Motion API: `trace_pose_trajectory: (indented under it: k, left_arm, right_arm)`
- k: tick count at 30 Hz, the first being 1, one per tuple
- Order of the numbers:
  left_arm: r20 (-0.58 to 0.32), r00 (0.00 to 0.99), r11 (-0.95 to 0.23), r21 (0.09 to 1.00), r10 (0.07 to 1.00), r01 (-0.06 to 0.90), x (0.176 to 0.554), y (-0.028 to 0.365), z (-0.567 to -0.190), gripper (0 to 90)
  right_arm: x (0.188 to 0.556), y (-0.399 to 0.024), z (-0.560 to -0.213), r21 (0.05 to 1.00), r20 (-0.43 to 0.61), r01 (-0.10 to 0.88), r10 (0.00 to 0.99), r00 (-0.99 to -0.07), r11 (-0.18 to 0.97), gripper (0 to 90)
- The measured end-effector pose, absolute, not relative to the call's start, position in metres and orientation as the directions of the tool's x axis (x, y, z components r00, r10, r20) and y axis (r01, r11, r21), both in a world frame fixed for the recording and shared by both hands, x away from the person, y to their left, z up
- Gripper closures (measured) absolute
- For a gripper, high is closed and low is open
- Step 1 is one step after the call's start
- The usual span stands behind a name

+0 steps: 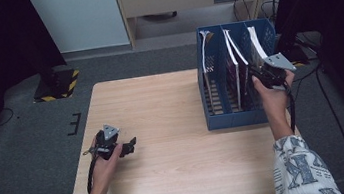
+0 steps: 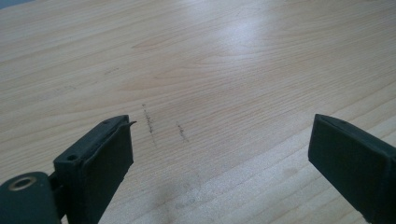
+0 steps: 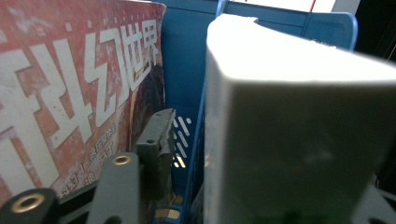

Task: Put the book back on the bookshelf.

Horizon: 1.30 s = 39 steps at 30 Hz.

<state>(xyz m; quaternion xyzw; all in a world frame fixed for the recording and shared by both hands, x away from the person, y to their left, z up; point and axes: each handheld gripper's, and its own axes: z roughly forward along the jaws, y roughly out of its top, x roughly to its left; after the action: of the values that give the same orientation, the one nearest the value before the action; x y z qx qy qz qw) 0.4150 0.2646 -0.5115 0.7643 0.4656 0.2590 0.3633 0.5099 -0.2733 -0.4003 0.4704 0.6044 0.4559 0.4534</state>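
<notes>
Right gripper view, book [image 3: 299,116] between parted jaws

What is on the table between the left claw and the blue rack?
Nothing: in the high view, bare table separates the left claw from the blue rack.

Your right gripper [image 1: 264,76]: jaw tips hidden among magazines at right end of blue file rack [image 1: 223,120]. Right gripper view: white book block [image 3: 299,140] blurred, cut off at bottom edge; red magazine cover [image 3: 70,93] cropped left, small print unreadable.
</notes>
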Motion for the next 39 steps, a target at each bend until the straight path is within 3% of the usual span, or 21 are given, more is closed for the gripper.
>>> trace_pose_trajectory:
  k: [12,31,39]
  left_arm:
    - [0.061,0.432,-0.306,0.795,0.900,0.524,0.415,0.265,-0.512,6.2]
    - [0.062,0.437,-0.312,0.790,0.897,0.528,0.416,0.264,-0.513,6.1]
    - [0.054,0.428,-0.302,0.788,0.902,0.537,0.416,0.265,-0.513,2.2]
  right_arm:
    - [0.503,-0.276,-0.398,0.978,-0.102,0.167,0.985,-0.137,0.125,22.8]
    - [0.499,-0.286,-0.399,0.975,-0.043,0.208,0.986,-0.161,0.076,15.2]
    - [0.494,-0.288,-0.398,0.975,-0.037,0.210,0.984,-0.174,0.074,13.4]
